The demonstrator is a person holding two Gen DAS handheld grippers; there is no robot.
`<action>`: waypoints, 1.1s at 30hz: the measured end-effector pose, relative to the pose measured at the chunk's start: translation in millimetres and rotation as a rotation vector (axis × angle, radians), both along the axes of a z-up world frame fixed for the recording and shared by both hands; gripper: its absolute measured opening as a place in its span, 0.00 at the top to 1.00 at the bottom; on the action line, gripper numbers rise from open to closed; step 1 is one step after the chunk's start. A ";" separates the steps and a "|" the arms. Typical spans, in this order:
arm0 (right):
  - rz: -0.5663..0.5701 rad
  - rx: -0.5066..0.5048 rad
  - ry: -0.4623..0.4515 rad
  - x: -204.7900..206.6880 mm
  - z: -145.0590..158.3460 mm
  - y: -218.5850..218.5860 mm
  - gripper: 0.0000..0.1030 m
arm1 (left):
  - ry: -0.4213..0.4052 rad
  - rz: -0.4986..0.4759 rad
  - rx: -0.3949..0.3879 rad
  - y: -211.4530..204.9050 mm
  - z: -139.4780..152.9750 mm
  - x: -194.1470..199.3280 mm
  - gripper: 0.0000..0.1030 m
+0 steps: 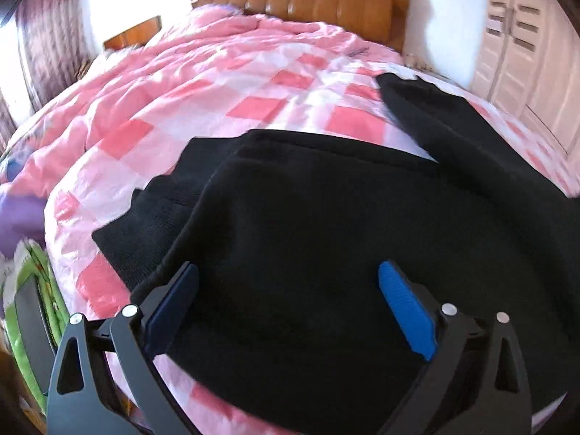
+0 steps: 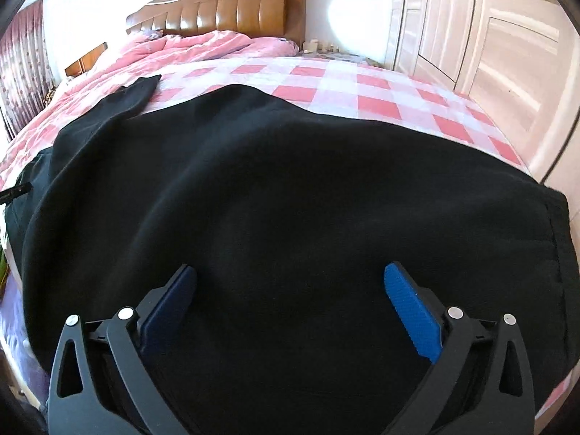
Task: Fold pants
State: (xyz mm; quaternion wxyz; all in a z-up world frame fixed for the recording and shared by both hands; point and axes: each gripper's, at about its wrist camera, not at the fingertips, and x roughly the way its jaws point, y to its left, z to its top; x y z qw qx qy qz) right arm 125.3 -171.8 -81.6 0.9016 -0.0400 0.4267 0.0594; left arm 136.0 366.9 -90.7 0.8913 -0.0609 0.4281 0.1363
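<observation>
Black pants (image 1: pixel 326 217) lie spread on a bed with a pink and white checked cover (image 1: pixel 203 108). In the left wrist view one leg (image 1: pixel 435 116) stretches to the far right, and a ribbed end (image 1: pixel 134 232) shows at the left. My left gripper (image 1: pixel 288 284) is open, hovering over the near part of the pants, holding nothing. In the right wrist view the pants (image 2: pixel 290 199) fill the foreground, with a leg end (image 2: pixel 141 90) at the far left. My right gripper (image 2: pixel 290 284) is open above the fabric, empty.
A brown padded headboard (image 2: pixel 232 7) stands at the far end of the bed. A pink quilt (image 2: pixel 181 50) is bunched near it. White wardrobe doors (image 2: pixel 471 36) are at the right. A curtain (image 1: pixel 47 36) hangs at the left. Green items (image 1: pixel 36 290) lie beside the bed's left edge.
</observation>
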 end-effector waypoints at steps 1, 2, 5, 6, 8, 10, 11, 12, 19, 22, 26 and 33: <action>-0.003 -0.001 0.008 4.3 0.4 1.0 0.04 | 0.017 0.005 0.019 -0.6 -1.7 6.5 0.02; -0.005 -0.003 0.014 7.2 0.4 2.5 0.04 | 0.032 0.012 0.032 -0.8 -2.5 13.9 0.01; -0.008 -0.011 0.026 19.0 0.0 7.7 0.04 | 0.082 0.024 0.049 2.1 -2.0 36.3 0.01; -0.009 -0.009 0.032 22.5 -0.2 8.5 0.04 | 0.091 0.026 0.050 4.0 -2.0 39.9 0.01; -0.009 -0.011 0.044 28.0 -0.2 10.9 0.04 | 0.124 0.032 0.051 7.0 -1.7 53.0 0.01; -0.012 -0.015 0.056 26.4 1.1 13.1 0.04 | 0.160 0.067 0.060 7.0 7.2 59.8 0.05; -0.010 -0.011 0.055 23.8 1.3 12.8 0.04 | 0.155 0.094 0.079 3.0 17.8 56.2 0.17; -0.005 -0.004 0.049 20.8 0.8 11.7 0.04 | 0.138 0.129 0.109 -1.3 31.7 51.1 0.19; 0.007 0.005 0.017 16.2 0.1 11.8 0.04 | -0.062 -0.147 0.100 -136.5 133.8 77.4 0.02; 0.015 0.015 0.012 15.2 0.6 9.7 0.04 | 0.045 -0.240 0.090 -198.4 115.2 134.0 0.02; 0.025 0.030 0.006 14.3 1.0 7.5 0.04 | 0.224 -0.270 0.174 -252.4 71.9 187.4 0.11; 0.029 0.064 -0.006 13.6 2.3 4.2 0.04 | 0.407 -0.275 0.255 -266.0 26.5 203.6 0.49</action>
